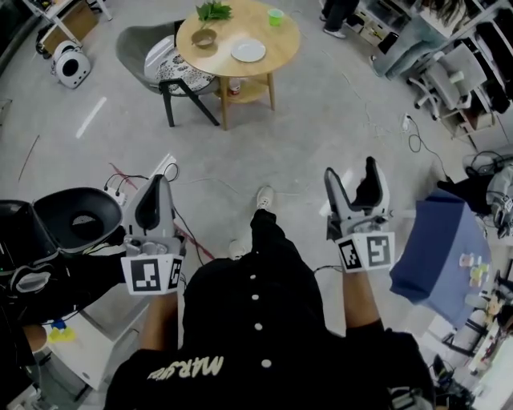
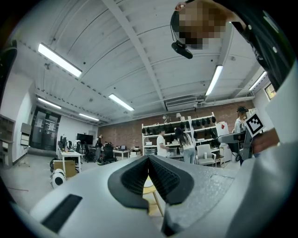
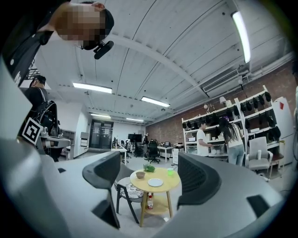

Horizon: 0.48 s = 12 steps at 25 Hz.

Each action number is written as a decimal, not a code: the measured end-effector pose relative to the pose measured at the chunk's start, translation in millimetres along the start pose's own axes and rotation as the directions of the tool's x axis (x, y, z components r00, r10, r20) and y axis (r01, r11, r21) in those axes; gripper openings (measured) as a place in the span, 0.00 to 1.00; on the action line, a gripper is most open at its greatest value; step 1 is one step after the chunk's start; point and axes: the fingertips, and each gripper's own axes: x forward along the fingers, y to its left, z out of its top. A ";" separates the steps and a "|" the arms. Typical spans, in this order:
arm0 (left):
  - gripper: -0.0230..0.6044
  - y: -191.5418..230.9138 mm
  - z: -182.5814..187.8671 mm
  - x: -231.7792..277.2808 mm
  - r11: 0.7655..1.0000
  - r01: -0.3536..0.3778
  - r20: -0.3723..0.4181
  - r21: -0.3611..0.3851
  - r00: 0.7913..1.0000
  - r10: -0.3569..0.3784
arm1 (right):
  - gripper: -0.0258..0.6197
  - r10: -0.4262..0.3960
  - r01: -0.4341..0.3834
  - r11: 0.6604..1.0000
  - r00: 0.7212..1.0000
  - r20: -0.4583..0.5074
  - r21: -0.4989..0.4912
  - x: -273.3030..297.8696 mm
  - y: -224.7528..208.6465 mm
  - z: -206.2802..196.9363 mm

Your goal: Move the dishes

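on the far side of the grey floor, well apart from both tongs: a round wooden bench [image 1: 240, 24] carrying a white plate [image 1: 248, 50] toward its near right, a brown bowl [image 1: 203, 38] on its left, a small green cup [image 1: 276, 16] by its far right edge and a leafy plant [image 1: 214, 11] at the far rim. under the top, on a lower shelf, a bottle [image 1: 234, 86]. just left of the bench, partly tucked under it, a grey chair [image 1: 140, 48] with a patterned cushion. near, at the left, the left tongs [image 1: 154, 204] closed up tight, ribbed pads [image 2: 160, 179] pressed tip to tip with nothing caught between. near, at the right, the right tongs [image 1: 353, 180] spread wide and empty, raised level and aimed at the far bench. framed in that wide gap in the right gripper view, far off and untouched: the bench [image 3: 170, 182], the plate [image 3: 155, 182], the bowl [image 3: 140, 175], the cup [image 3: 170, 172] and the bottle [image 3: 150, 201] below.
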 end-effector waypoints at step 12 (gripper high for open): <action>0.04 20.3 9.3 145.6 0.999 -0.037 -0.007 0.023 0.999 0.037 | 0.62 0.045 -0.045 0.999 0.999 0.002 -0.002 138.8 -75.3 6.0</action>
